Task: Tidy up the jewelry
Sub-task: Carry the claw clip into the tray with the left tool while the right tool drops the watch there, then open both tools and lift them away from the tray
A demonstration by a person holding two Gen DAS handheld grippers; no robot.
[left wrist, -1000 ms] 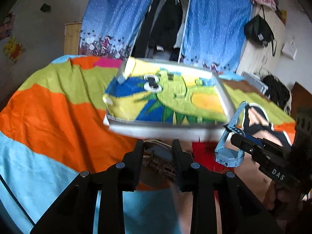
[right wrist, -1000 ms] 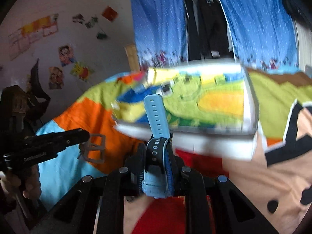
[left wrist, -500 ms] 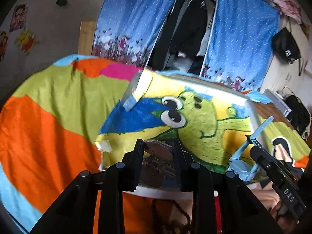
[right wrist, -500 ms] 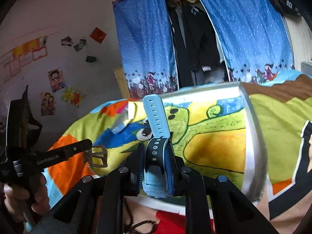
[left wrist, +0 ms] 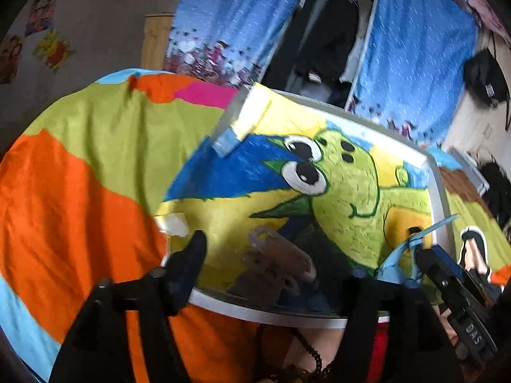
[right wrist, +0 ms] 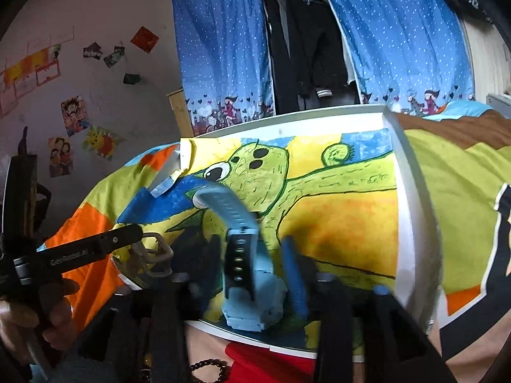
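A white shallow box [left wrist: 255, 314] lined with a green dinosaur painting lies on the colourful bedspread. My left gripper [left wrist: 276, 257] hovers over its near edge with jaws opening. A grey-beige watch [left wrist: 274, 265] lies loose between the fingers, which no longer touch it. My right gripper [right wrist: 252, 245] is over the same box [right wrist: 405, 207], its jaws also opening. A light blue watch [right wrist: 249, 274] stands between them, its strap curling up, and the pads are off it. In the right wrist view the left gripper [right wrist: 140, 233] enters from the left.
A dark beaded bracelet [right wrist: 207, 367] and a red cloth [right wrist: 271, 364] lie on the bed just in front of the box. The bedspread [left wrist: 80, 191] surrounds the box. Blue curtains [right wrist: 220, 48] and hanging clothes stand behind the bed. A hand [right wrist: 54, 312] holds the left gripper.
Both grippers moved forward over the box. Their jaws, shut on the two watches until half a second ago, have spread, and the watches now sit loose.
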